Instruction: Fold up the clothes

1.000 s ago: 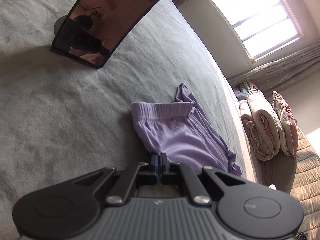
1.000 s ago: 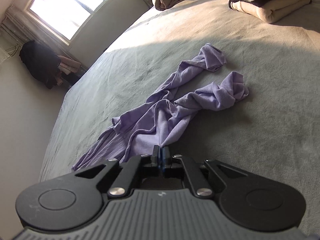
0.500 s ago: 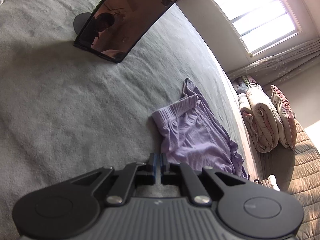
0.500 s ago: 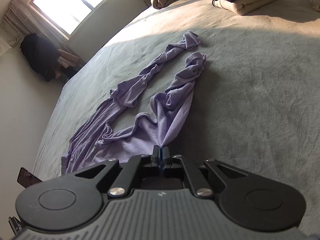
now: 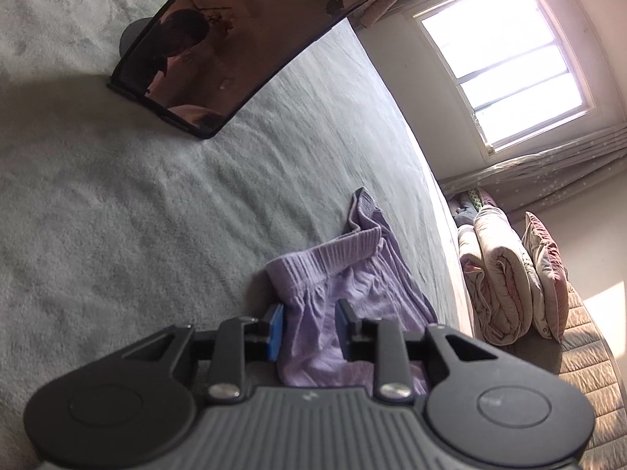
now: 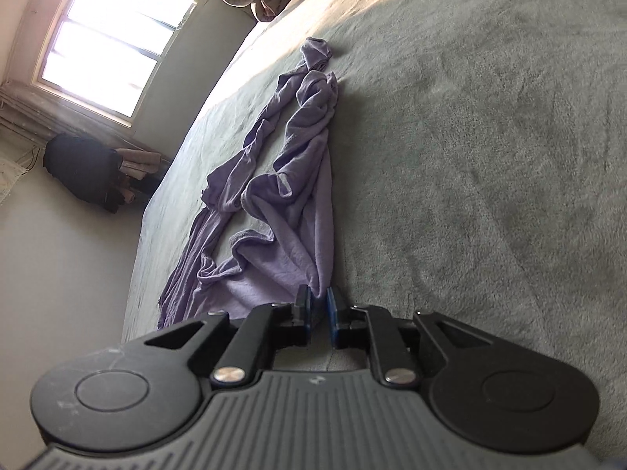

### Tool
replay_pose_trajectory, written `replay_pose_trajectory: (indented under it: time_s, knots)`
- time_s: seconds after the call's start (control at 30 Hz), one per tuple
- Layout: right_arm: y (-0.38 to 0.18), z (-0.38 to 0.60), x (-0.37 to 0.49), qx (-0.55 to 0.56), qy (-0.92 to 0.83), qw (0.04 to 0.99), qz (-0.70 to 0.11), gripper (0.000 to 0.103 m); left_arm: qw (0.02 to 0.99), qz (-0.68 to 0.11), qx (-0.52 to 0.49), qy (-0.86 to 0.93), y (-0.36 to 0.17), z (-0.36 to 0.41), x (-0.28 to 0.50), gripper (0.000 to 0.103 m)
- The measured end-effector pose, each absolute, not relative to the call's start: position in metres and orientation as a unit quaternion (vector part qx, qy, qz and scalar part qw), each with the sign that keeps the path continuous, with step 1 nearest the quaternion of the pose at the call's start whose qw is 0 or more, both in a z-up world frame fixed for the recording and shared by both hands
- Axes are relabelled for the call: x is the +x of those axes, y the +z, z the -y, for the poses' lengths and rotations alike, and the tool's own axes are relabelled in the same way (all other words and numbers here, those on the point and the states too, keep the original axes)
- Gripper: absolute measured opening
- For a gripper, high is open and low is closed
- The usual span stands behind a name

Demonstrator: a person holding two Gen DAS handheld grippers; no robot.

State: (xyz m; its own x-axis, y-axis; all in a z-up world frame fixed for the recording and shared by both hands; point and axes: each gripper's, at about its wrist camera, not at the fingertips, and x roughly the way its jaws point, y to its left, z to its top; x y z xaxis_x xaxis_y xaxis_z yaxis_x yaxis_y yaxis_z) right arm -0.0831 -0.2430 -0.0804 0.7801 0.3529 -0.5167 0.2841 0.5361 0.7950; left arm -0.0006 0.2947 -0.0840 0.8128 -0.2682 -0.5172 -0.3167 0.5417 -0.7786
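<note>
We have laid the trousers (image 6: 298,196) on the bed (image 6: 490,137); both grippers, left (image 5: 309,329) and right (image 6: 318,309), have just been opening, cloth loose between narrow jaws. Next, we judge, straighten the twisted legs.

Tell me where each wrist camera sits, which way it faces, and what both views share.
Left wrist: on the left gripper, looking down at the waistband end of the purple trousers, jaws apart over the cloth; a tablet beyond.
Right wrist: on the right gripper, facing along the twisted legs toward a window; jaws apart.
Shared: the trousers, the grey bedspread.
</note>
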Motion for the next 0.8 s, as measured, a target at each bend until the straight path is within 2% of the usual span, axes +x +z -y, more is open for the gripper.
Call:
replay_pose_trajectory:
  time_s: [0.03,0.07,0.1,0.2,0.27,0.3,0.47,0.6,0.7,0.8]
  knots:
    - [-0.082,0.244,-0.082,0.490,0.022,0.808,-0.325,0.030,0.825,-0.307,-0.474,0.024,-0.084,-0.294,-0.001,0.009]
    - [-0.083,0.243,-0.082,0.498,0.024,0.807,-0.316,0.035,0.825,-0.307,-0.473,0.031,-0.085,-0.293,-0.001,0.002]
    - [-0.083,0.243,-0.081,0.505,0.026,0.806,-0.307,0.041,0.824,-0.304,-0.476,0.036,-0.087,-0.293,-0.003,0.002]
    - [-0.080,0.236,-0.078,0.488,0.021,0.820,-0.297,0.042,0.826,-0.294,-0.478,0.050,-0.088,-0.293,-0.008,0.002]
    - [-0.078,0.230,-0.077,0.465,0.011,0.833,-0.300,0.023,0.830,-0.289,-0.474,0.060,-0.086,-0.293,-0.012,0.002]
    - [-0.077,0.227,-0.077,0.452,0.004,0.838,-0.306,0.007,0.829,-0.287,-0.475,0.065,-0.085,-0.294,-0.015,0.001]
    - [-0.063,0.233,-0.090,0.436,-0.033,0.853,-0.287,0.007,0.821,-0.290,-0.482,0.092,-0.079,-0.299,-0.033,0.001]
    - [-0.054,0.237,-0.084,0.402,-0.024,0.864,-0.303,0.007,0.832,-0.299,-0.458,0.090,-0.073,-0.293,-0.038,0.002]
    - [-0.049,0.229,-0.078,0.367,-0.023,0.877,-0.311,0.015,0.835,-0.298,-0.456,0.080,-0.072,-0.294,-0.037,0.003]
    - [-0.037,0.221,-0.071,0.329,-0.022,0.891,-0.312,0.015,0.830,-0.294,-0.469,0.071,-0.075,-0.300,-0.037,0.009]
